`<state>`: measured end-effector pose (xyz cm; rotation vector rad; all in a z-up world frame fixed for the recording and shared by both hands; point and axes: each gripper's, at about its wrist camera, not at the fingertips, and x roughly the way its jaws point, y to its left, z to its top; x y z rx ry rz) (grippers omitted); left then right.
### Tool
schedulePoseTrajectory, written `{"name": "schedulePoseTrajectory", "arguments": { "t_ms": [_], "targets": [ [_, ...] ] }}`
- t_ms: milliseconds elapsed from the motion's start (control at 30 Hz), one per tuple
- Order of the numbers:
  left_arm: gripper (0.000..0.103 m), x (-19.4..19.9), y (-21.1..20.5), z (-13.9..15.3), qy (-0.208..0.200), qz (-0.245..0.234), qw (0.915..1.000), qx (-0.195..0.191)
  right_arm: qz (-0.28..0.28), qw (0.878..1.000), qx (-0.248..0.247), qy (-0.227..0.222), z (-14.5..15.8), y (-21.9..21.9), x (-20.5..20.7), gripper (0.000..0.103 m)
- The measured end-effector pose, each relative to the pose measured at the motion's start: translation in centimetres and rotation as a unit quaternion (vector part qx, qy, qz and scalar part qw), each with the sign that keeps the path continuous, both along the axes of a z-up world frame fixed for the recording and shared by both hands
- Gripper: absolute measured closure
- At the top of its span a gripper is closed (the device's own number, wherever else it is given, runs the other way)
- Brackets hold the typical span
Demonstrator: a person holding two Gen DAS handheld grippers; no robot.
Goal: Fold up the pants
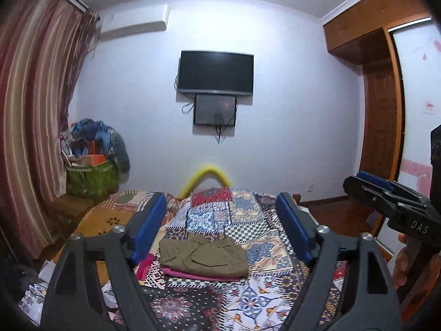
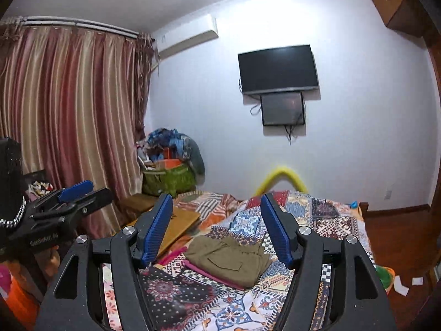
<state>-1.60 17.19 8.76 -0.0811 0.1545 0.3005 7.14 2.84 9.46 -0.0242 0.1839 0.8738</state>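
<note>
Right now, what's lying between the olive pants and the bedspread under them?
A folded pink garment lies between the olive pants and the patchwork bedspread; its edge shows along the pants' near side in both wrist views.

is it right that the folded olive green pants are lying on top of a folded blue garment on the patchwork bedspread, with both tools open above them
Not quite: the garment under the folded olive green pants is magenta pink, not blue, as the right wrist view shows. The rest holds: they lie on the patchwork bedspread, with the left tool and right tool open.
</note>
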Motion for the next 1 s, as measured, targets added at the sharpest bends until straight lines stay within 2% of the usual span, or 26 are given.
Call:
{"name": "schedulePoseTrajectory", "arguments": {
  "t_ms": [67,133,200,333,400,700,1000],
  "targets": [
    [0.015,-1.0,-1.3,0.2,-0.003,-0.004,1.0000,0.000,-0.001,1.000,0.002,-0.005,0.1,-0.7,-1.0,0.037],
    [0.009,-1.9,-2.4,0.4,-0.008,-0.005,1.0000,0.001,-0.002,1.000,0.005,-0.008,0.2,-1.3,-1.7,0.031],
    [0.004,-2.8,-3.7,0.6,-0.014,-0.002,0.9999,0.007,-0.005,1.000,0.010,-0.009,0.1,-1.9,-2.3,0.020],
    [0.000,-4.3,-5.2,0.9,-0.024,-0.002,0.9996,0.012,-0.013,1.000,0.015,-0.010,-0.2,-2.6,-2.8,0.012],
    [0.000,-4.8,-5.9,1.1,-0.025,-0.002,0.9996,0.016,-0.020,1.000,0.016,-0.013,-0.2,-2.9,-3.0,0.000],
    [0.000,-5.9,-6.8,1.1,-0.027,-0.004,0.9996,0.007,-0.035,0.999,0.013,-0.027,-0.3,-3.6,-4.3,0.000],
    [0.000,-5.3,-6.3,0.7,-0.023,-0.004,0.9997,-0.004,-0.042,0.998,0.012,-0.033,-0.9,-3.8,-4.6,0.000]
  ]
}}
